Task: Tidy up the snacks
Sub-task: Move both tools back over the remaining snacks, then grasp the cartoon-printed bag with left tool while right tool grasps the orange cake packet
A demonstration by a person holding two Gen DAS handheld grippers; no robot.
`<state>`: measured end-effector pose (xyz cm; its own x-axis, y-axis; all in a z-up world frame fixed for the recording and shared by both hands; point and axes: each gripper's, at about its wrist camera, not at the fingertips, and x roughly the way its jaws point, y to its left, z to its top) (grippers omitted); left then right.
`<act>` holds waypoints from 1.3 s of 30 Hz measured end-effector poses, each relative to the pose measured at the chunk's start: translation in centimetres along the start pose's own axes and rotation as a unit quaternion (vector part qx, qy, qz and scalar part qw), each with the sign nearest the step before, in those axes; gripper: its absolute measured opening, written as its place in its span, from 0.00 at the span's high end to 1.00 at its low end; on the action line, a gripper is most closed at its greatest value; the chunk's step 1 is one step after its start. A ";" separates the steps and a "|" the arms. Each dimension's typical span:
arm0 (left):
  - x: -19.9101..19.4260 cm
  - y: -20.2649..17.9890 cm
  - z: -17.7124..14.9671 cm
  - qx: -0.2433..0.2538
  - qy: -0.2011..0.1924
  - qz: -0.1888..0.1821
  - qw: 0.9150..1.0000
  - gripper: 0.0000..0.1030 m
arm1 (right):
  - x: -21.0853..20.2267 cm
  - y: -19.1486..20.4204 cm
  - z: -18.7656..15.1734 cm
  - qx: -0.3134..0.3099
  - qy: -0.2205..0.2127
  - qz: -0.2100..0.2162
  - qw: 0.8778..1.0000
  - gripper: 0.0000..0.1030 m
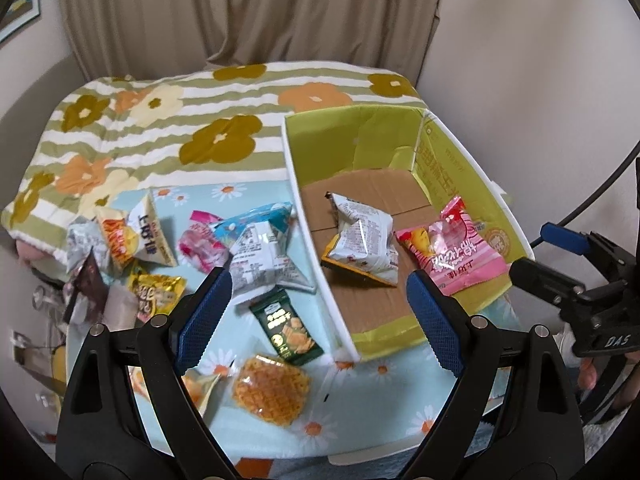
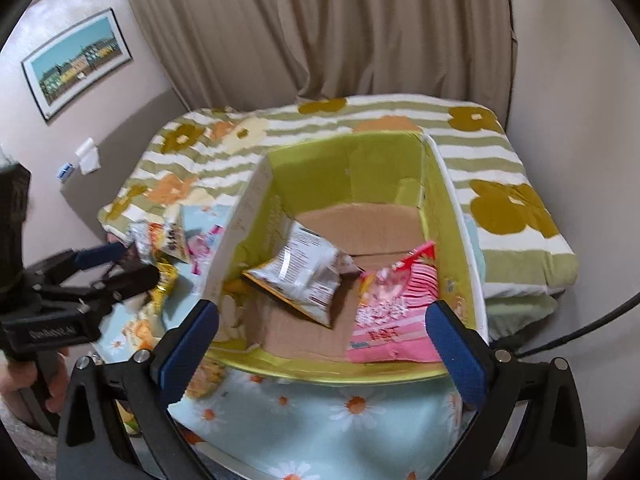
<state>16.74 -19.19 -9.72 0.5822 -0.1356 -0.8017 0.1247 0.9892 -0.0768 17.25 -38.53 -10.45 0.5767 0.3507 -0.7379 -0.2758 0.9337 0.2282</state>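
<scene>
A: Entry one, the box (image 2: 452, 208). State and place?

B: Open-topped carton, green inside walls, brown cardboard floor. It lies ahead of the right gripper (image 2: 320, 336), its near wall just beyond the two blue pads. From the left wrist view it sits beyond the right-hand pad, well off centre.

A: Contents?

B: Two items. A white and silver packet (image 2: 304, 272), tilted, roughly midway ahead of the right jaws. A pink striped packet (image 2: 392, 312), just ahead of the right-hand pad, against the box's side wall.

A: Jaws?

B: Right gripper: spread fully wide, nothing between the pads. Left gripper (image 1: 320, 300): partly spread, also empty.

A: Step in hand, then?

B: By my reading, between deposits: both hands free, the loose pile not yet cleared.

A: List the loose stock.

B: On the daisy cloth (image 1: 380, 400), outside the box. A white printed packet (image 1: 272, 260) just ahead of the left-hand pad of the left gripper; a dark green packet (image 1: 286, 330) between its pads; a waffle in clear wrap (image 1: 272, 392) nearer still, low between the fingers. More packets lie heaped beyond the left-hand pad.

A: Next move calls for?

B: Likely lowering the left jaws over the green packet, closing on it and carrying it over the box wall.
</scene>
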 end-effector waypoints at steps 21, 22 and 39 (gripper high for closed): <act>-7.0 16.4 -6.5 -0.087 -0.020 0.059 0.994 0.14 | 1.3 15.3 -1.1 -0.091 -0.043 0.048 0.994 0.00; -7.0 17.7 -6.7 -0.087 -0.014 0.059 0.994 0.14 | 2.0 16.4 -1.1 -0.090 -0.039 0.050 0.994 0.00; 0.9 32.6 -8.1 -0.024 0.068 -0.003 0.997 0.15 | 15.8 28.4 -5.6 -0.117 0.083 0.050 0.988 0.00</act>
<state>14.80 13.39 -17.70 0.4662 -0.1353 -0.8743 0.0869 0.9905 -0.1069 14.29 -6.89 -19.20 0.4086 0.4046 -0.8181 -0.5065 0.8462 0.1656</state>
